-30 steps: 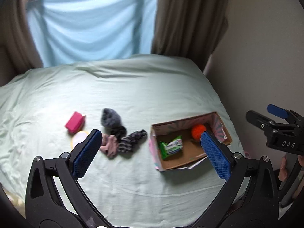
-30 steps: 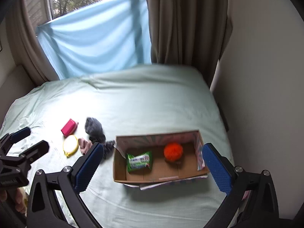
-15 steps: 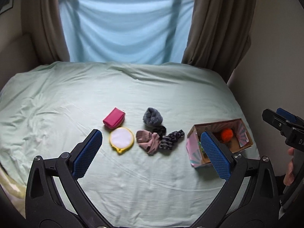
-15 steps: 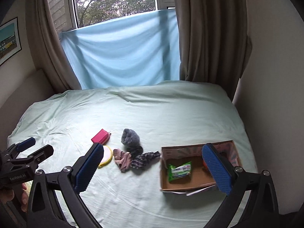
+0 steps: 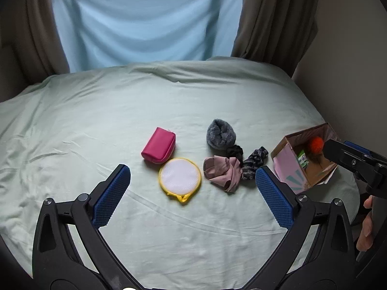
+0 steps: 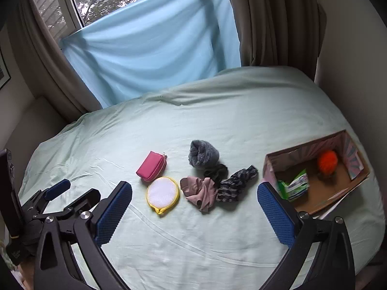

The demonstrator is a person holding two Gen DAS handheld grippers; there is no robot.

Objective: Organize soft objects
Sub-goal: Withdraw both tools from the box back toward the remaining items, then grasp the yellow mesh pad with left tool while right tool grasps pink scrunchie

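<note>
On the pale green bed sheet (image 5: 96, 111) lie a pink pouch (image 5: 159, 145), a round white pad with a yellow rim (image 5: 180, 178), a grey fuzzy roll (image 5: 220, 137), a black scrunchie (image 5: 235, 152), a mauve cloth (image 5: 223, 172) and a dark patterned cloth (image 5: 255, 160). A cardboard box (image 6: 348, 193) at the right holds an orange pom-pom (image 6: 327, 162) and a green packet (image 6: 296, 186). My left gripper (image 5: 193, 193) is open and empty above the sheet, in front of the round pad. My right gripper (image 6: 194, 207) is open and empty, in front of the cloths.
Brown curtains (image 6: 273, 19) and a light blue sheet (image 6: 150, 48) hang behind the bed. A wall (image 5: 350, 60) runs along the right side. The left gripper also shows in the right wrist view (image 6: 65, 193) at the bed's left edge.
Both grippers have swung left and moved closer to the bed, so the loose items now sit mid-view and the box has shifted to the right. Both stayed open.
</note>
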